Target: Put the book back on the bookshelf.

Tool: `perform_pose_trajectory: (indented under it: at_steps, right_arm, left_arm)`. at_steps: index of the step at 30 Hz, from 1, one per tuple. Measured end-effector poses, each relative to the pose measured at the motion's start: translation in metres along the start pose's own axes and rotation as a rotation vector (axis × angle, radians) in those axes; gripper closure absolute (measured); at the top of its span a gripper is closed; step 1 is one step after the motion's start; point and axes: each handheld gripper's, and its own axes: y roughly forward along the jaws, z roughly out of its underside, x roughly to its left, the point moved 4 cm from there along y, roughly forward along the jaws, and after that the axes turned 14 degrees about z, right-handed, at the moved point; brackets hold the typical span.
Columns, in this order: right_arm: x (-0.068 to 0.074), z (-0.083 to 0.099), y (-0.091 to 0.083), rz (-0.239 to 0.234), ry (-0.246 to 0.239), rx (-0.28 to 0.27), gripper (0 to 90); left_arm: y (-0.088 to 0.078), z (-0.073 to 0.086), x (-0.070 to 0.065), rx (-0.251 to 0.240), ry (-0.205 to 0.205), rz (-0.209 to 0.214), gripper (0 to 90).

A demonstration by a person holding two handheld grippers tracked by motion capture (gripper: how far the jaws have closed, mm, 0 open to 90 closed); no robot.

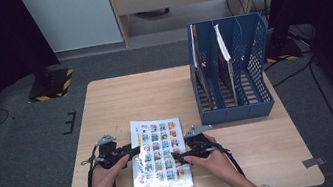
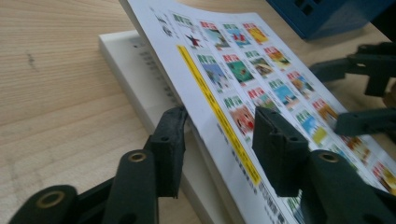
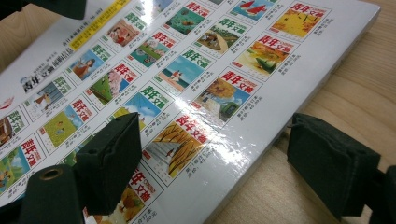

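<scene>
L gripper point(image 2: 217, 140) jaws straddle the book's point(image 1: 159, 158) lifted cover edge, not clearly clamped – likely to open it; R gripper point(image 3: 217, 163) jaws apart, astride opposite edge – steadying.

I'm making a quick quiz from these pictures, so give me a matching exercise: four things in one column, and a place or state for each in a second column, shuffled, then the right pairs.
Things:
1. book
2. blue file rack
3. left gripper
4. right gripper

Places or states:
A. stands at the table's far right
B. jaws straddle the book's right edge, one over the cover, one beside it on the table
C. lies flat near the table's front edge
D. jaws around the lifted cover at the book's left edge

Pairs: 1-C, 2-A, 3-D, 4-B
</scene>
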Motion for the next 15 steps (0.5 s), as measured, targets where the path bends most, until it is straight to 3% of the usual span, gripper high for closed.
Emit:
perform_pose_trajectory:
  at_steps: [1, 2, 3, 6, 7, 11, 13, 15]
  right_arm:
    - [0.0, 0.0, 0.0, 0.0, 0.0, 0.0, 18.1]
    - [0.001, 0.0, 0.0, 0.001, 0.007, 0.003, 17.9]
    - [0.001, 0.0, 0.0, 0.002, 0.008, 0.004, 17.9]
    - [0.001, 0.0, 0.0, 0.0, 0.005, 0.004, 17.8]
    - [0.0, 0.0, 0.0, 0.0, -0.002, -0.001, 17.8]
    - [0.0, 0.0, 0.0, 0.001, -0.005, -0.008, 17.8]
    - [0.0, 0.0, 0.0, 0.0, -0.004, -0.007, 17.7]
    - [0.0, 0.0, 0.0, 0.0, -0.006, -0.007, 17.7]
  left_arm:
    - [0.0, 0.0, 0.0, 0.0, 0.0, 0.0, 59.0]
    - [0.002, 0.002, -0.008, 0.021, 0.012, 0.041, 58.6]
    - [0.003, 0.001, -0.011, 0.035, 0.041, 0.023, 58.3]
    - [0.007, -0.004, -0.011, 0.017, 0.049, 0.018, 57.7]
    - [0.015, -0.008, -0.01, 0.003, 0.049, 0.014, 57.6]
    - [0.031, -0.013, -0.013, 0.016, 0.09, 0.004, 57.3]
    - [0.034, -0.013, -0.014, 0.021, 0.103, 0.002, 61.8]
    - [0.039, -0.012, -0.014, 0.035, 0.128, -0.032, 67.9]
